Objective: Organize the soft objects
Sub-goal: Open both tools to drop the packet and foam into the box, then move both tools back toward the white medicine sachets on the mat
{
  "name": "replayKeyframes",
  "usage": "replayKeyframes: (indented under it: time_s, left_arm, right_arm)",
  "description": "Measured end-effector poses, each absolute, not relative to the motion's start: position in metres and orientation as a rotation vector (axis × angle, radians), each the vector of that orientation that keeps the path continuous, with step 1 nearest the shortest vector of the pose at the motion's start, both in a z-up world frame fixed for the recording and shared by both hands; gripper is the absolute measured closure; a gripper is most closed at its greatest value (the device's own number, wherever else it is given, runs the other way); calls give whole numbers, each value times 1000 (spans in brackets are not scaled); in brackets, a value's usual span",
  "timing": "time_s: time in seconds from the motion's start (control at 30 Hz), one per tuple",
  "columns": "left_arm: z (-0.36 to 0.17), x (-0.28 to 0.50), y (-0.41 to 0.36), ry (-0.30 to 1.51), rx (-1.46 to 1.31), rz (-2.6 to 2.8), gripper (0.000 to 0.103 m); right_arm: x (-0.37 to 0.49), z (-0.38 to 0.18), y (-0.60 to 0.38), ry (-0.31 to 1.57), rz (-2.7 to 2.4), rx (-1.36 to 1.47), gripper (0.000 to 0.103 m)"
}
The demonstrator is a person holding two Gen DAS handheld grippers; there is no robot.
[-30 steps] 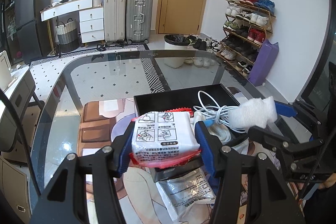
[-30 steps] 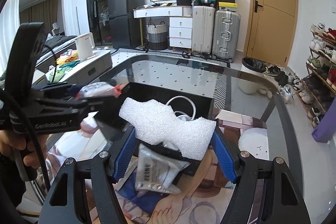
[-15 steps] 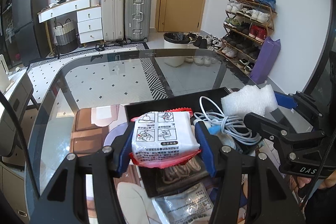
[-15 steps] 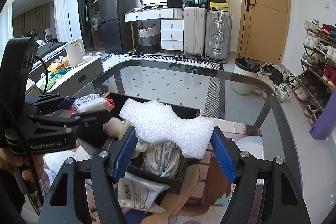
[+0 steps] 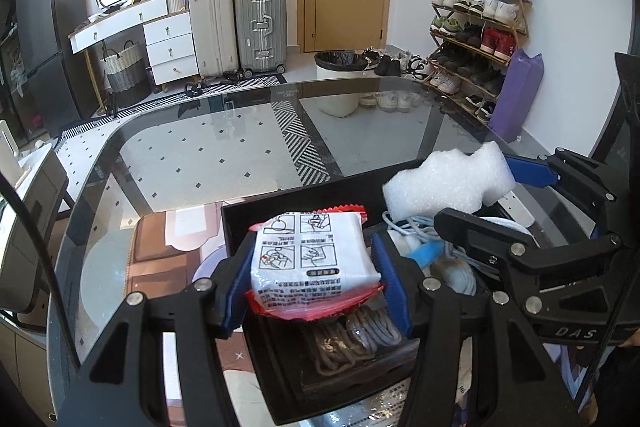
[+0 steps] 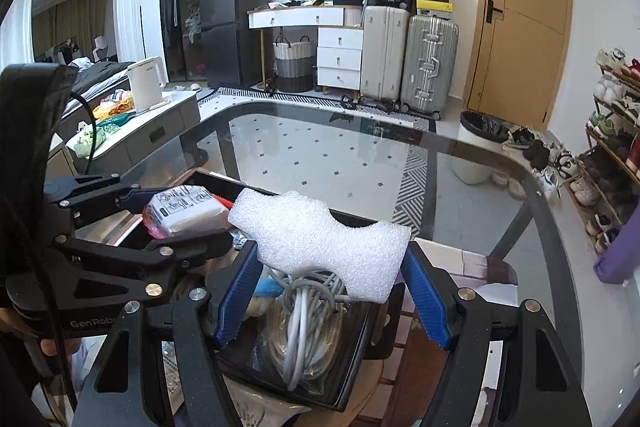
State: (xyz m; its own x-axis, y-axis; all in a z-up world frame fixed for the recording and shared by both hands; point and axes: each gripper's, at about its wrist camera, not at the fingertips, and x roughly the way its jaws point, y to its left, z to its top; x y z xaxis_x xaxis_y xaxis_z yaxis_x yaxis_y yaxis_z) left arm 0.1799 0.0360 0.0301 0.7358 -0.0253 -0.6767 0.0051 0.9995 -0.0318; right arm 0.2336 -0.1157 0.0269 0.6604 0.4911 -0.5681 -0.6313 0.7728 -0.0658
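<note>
My left gripper (image 5: 310,277) is shut on a white packet with black pictograms and a red edge (image 5: 312,261), held over the near left part of a black tray (image 5: 256,211). In the right wrist view the same packet (image 6: 182,211) shows at the left. My right gripper (image 6: 330,283) is shut on a white foam piece (image 6: 324,241), which hangs above the tray (image 6: 352,367). The foam piece (image 5: 448,183) also appears at the right of the left wrist view. Coiled grey and white cables (image 6: 304,327) and a blue item (image 5: 430,251) lie in the tray.
The tray stands on a glass table (image 5: 224,155) with a printed mat (image 5: 160,255) under it. A clear plastic bag (image 6: 256,407) lies on the mat in front of the tray. A person's hand (image 6: 52,347) grips the left tool. Suitcases, a shoe rack and a bin stand beyond the table.
Both grippers have moved forward over the tray with their loads still held. The tray now lies closer and lower in both views, and the cables sit right under the foam.
</note>
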Motion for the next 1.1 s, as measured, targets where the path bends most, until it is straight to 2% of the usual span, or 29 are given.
replayKeyframes:
  time_s: [0.53, 0.6, 0.67, 0.7, 0.93, 1.1]
  left_arm:
    - [31, 181, 36, 750, -23, -27, 43]
    - [32, 180, 36, 751, -30, -35, 42]
    - [32, 178, 36, 753, -35, -40, 40]
    - [33, 177, 36, 752, -36, -41, 38]
    - [44, 157, 29, 695, -5, -36, 12]
    - [46, 143, 34, 689, -24, -31, 0]
  right_arm:
    - [237, 10, -112, 585, 666, -340, 31]
    - [232, 12, -114, 565, 664, -339, 28]
    - [227, 15, -117, 539, 655, -335, 18]
    - [224, 18, -120, 521, 654, -327, 17]
    - [202, 25, -140, 504, 642, -298, 4]
    - [186, 21, -146, 508, 632, -300, 1]
